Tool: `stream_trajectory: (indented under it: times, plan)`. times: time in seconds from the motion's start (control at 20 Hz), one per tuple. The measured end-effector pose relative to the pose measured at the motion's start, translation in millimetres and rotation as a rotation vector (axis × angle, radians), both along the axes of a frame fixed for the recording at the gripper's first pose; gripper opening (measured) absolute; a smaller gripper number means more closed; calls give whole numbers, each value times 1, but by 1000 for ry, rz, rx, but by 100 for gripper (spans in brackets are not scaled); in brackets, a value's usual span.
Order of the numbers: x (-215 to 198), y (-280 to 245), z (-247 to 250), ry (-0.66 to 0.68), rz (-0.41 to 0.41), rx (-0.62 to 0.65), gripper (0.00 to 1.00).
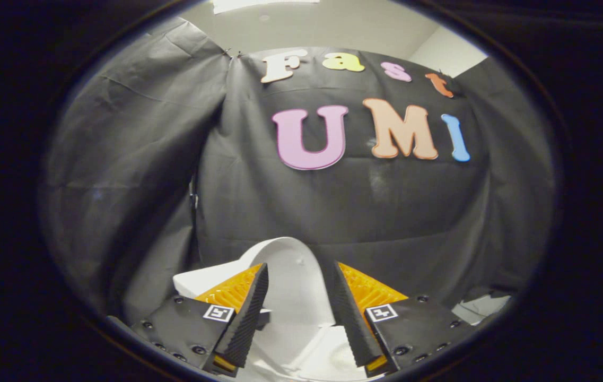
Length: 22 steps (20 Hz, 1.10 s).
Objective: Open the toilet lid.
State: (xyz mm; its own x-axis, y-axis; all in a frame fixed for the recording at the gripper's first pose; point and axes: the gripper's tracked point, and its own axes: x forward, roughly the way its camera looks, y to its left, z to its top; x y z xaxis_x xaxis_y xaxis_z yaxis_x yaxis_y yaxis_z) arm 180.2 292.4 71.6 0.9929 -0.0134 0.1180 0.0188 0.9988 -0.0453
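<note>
Nearest the camera are the two fingers [251, 313] of the gripper [298, 276], standing a moderate width apart. Between them rises the white toilet lid [293, 281], its rounded top edge just beyond the fingertips, in front of the black cloth wall [386, 212]. The inner pads seem to lie against the lid's two sides, but I cannot tell if they really press it. The lid looks already raised, nearly upright, so I judge the opening is mostly done; what remains is to lean it back and let go.
</note>
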Motion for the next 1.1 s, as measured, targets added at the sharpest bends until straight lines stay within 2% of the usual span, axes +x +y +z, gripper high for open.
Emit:
stream_trajectory:
  times: [0.15,0.35,0.55,0.7,0.9,1.0,1.1]
  plan:
    - [-17,-52,17,-38,-6,-10,75]
    - [-40,-136,12,-23,-62,45,74]
    - [-63,-183,7,-55,21,115,74]
    - [-71,-225,-18,-14,-6,121,74]
    - [-85,-245,-56,79,44,39,73]
    - [-91,-255,-69,105,69,35,73]
    - [-96,-269,-77,121,60,49,73]
